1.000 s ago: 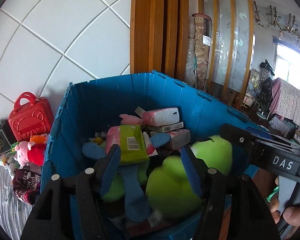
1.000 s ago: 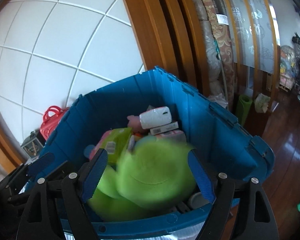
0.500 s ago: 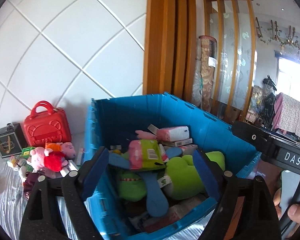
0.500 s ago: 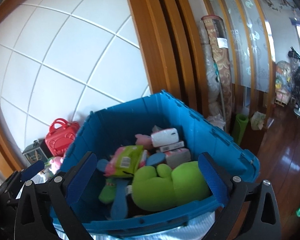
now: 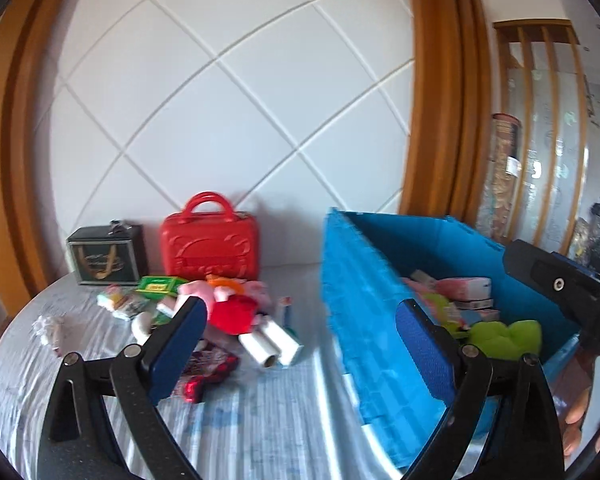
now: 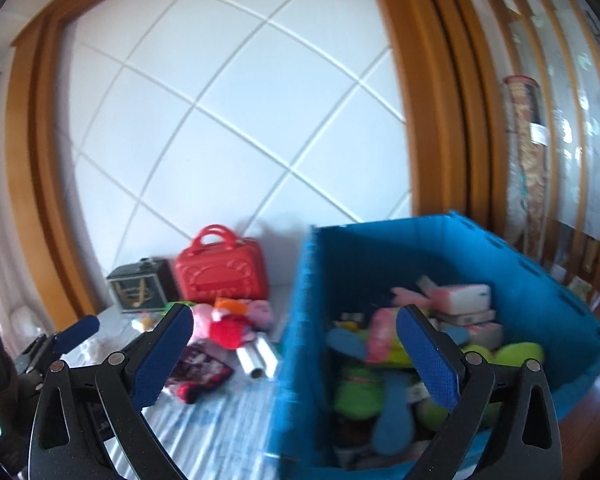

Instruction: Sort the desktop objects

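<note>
A blue crate (image 5: 364, 280) (image 6: 440, 248) on the right holds a green plush (image 5: 504, 336) (image 6: 516, 354), pink packs and other items. Left of it, on the striped cloth (image 5: 260, 412), lie a pink pig plush in a red dress (image 5: 232, 308) (image 6: 228, 324), white rolls (image 5: 270, 346) (image 6: 256, 356), a dark red patterned pouch (image 5: 204, 368) (image 6: 198, 372) and a green box (image 5: 160, 284). My left gripper (image 5: 300, 348) is open and empty above the cloth beside the crate. My right gripper (image 6: 292, 356) is open and empty at the crate's left wall.
A red toy suitcase (image 5: 210, 244) (image 6: 220, 268) and a black box (image 5: 106, 256) (image 6: 142, 284) stand by the white tiled wall. A crumpled white bit (image 5: 50, 326) lies far left. Wooden frames and a rolled rug (image 5: 504, 176) stand at the right.
The green plush has left the right gripper and now lies in the crate. Both grippers have pulled back and swung left, bringing the pile on the cloth into view.
</note>
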The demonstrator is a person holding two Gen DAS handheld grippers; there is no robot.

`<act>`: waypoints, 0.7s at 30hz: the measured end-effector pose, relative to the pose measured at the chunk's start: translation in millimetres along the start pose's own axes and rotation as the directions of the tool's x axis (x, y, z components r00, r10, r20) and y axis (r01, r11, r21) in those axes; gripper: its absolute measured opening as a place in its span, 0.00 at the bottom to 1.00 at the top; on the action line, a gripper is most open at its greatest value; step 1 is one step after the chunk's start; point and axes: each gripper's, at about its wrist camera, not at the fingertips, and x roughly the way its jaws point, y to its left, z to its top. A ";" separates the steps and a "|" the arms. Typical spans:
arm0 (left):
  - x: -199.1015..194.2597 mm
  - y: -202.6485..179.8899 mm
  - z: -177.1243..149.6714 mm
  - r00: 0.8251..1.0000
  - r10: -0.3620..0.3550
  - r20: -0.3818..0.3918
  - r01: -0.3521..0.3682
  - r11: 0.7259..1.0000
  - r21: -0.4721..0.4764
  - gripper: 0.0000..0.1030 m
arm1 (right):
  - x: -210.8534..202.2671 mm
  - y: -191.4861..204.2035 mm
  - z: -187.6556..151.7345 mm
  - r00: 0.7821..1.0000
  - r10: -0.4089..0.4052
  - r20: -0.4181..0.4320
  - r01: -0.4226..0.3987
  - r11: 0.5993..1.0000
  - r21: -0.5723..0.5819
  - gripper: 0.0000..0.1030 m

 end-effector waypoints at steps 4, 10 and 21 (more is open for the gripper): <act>6.6 71.3 -4.7 0.997 0.073 -0.027 -0.073 0.997 -0.013 0.94 | 30.9 59.4 -5.3 0.999 0.041 -0.033 -0.041 0.999 -0.014 1.00; 30.0 164.8 -19.5 0.982 0.152 -0.111 -0.152 0.988 0.004 0.94 | 90.8 126.0 -29.1 0.990 0.058 -0.126 -0.055 0.998 0.028 1.00; 120.2 251.4 -69.1 0.915 0.181 -0.359 -0.223 0.972 -0.078 0.94 | 201.9 145.2 -78.8 0.938 0.021 -0.347 0.001 0.998 0.065 1.00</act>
